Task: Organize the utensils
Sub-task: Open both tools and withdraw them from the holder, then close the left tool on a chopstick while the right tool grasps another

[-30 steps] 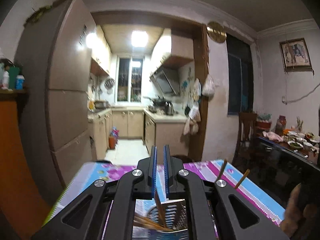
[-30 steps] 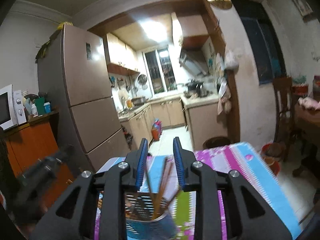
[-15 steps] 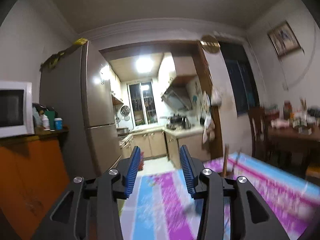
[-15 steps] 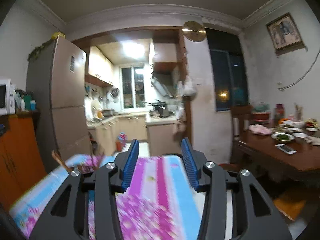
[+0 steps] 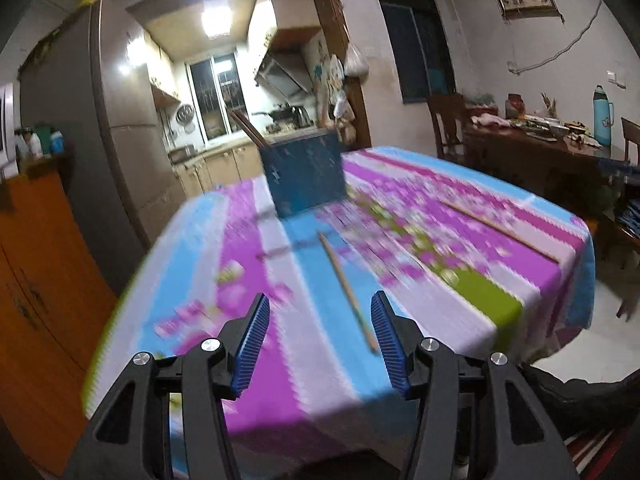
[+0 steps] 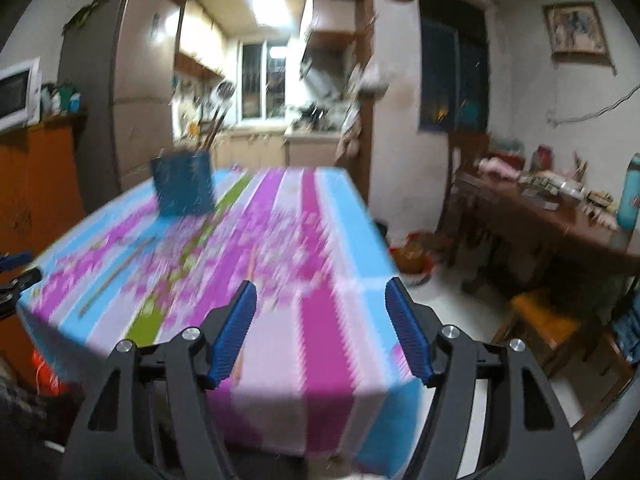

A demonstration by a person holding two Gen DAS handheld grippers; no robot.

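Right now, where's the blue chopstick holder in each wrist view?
Left wrist: holder above centre, at the table's far edge, chopsticks sticking up at its left.
Right wrist: holder upper left, on the table's far left part.
Shared landmark: the lit kitchen window behind it.

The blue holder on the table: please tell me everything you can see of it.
The holder is a dark blue, box-like container, blurred, its material unclear. It stands upright on the striped tablecloth toward the table's far end. Brown chopsticks lean out of its top. Neither gripper touches it, and the loose chopstick lies apart, nearer the camera.
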